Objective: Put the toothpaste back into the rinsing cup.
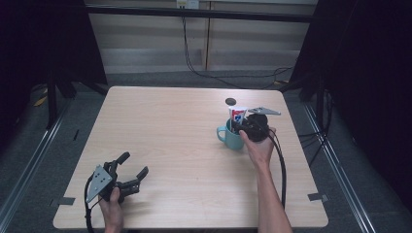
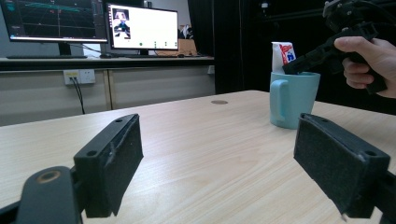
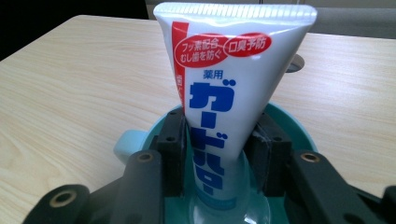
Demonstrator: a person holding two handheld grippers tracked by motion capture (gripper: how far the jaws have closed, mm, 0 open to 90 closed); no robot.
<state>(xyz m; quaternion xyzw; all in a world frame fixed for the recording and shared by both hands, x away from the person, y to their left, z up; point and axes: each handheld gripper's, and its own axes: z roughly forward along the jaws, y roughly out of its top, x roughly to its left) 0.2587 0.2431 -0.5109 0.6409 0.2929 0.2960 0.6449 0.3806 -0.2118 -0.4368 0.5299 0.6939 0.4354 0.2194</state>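
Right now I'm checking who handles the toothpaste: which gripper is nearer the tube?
Right. The right gripper has its jaws down inside the mug, flanking the tube on both sides. The left gripper rests open at the table's near left, far from it.

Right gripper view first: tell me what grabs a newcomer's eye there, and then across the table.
A white toothpaste tube with red and blue print stands upright in a teal mug, crimped end up, between the fingers of the right gripper, which flank its lower part inside the mug. The mug sits at the right of the pale wooden table. Near the front left corner, the left gripper rests with its fingers wide apart.
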